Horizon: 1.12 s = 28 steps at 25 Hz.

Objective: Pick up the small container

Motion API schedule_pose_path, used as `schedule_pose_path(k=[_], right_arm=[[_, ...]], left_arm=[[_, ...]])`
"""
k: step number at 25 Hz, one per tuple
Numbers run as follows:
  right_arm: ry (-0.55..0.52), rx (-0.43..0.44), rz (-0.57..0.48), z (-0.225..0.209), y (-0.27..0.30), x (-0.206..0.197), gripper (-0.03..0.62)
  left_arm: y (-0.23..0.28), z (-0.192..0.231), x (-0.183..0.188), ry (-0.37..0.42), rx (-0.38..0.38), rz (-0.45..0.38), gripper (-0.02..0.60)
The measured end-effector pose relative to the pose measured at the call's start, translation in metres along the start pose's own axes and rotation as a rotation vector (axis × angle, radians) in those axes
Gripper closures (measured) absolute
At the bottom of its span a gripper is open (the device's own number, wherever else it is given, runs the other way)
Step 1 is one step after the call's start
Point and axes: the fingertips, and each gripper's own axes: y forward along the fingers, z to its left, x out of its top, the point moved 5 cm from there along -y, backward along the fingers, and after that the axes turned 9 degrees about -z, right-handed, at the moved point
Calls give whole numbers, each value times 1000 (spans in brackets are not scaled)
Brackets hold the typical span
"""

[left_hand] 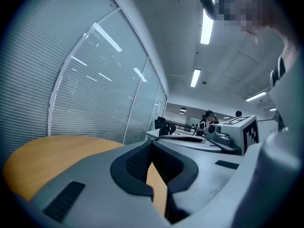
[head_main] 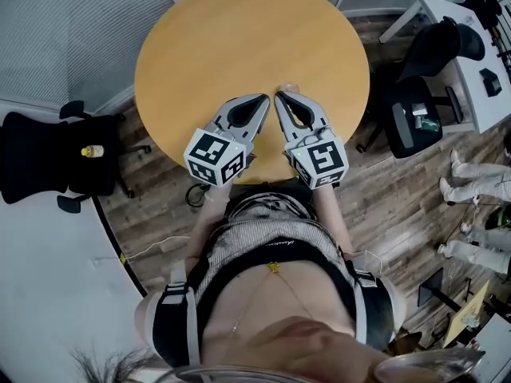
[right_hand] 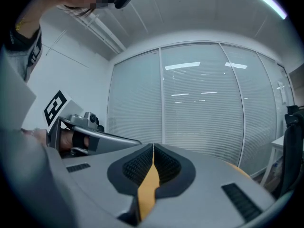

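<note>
Head view: the left tongs (head_main: 264, 98) and right tongs (head_main: 279, 96) converge at frame centre over the round counter (head_main: 239, 38). The small container (head_main: 289, 88), clear and faint, sits just above the right tips. Left gripper view: the left tongs (left_hand: 152, 144) are closed and empty. Right gripper view: the right tongs (right_hand: 153, 146) are closed and empty.

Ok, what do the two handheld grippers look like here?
The left gripper and right gripper match: light grey tapered plastic jaws, black ribbed pads, and a white cube with black square markers. The person wears black harness straps.
</note>
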Motion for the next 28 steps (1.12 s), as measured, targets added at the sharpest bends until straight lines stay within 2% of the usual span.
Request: schedule_pose_path(k=[6,12,17,28], right_arm=[[21,14,17,-13,9,-8,571],[23,79,28,-43,17,-6,571],[20,116,23,-74,17,-1,571],[26,181,10,-105,9,-4,571]], left_arm=[[13,12,-5,-6,19,34,563],[43,13,-6,-26,70,21,563],[67,6,-5,-12,110,18,563],[80,-1,-10,-2,198,22,563]])
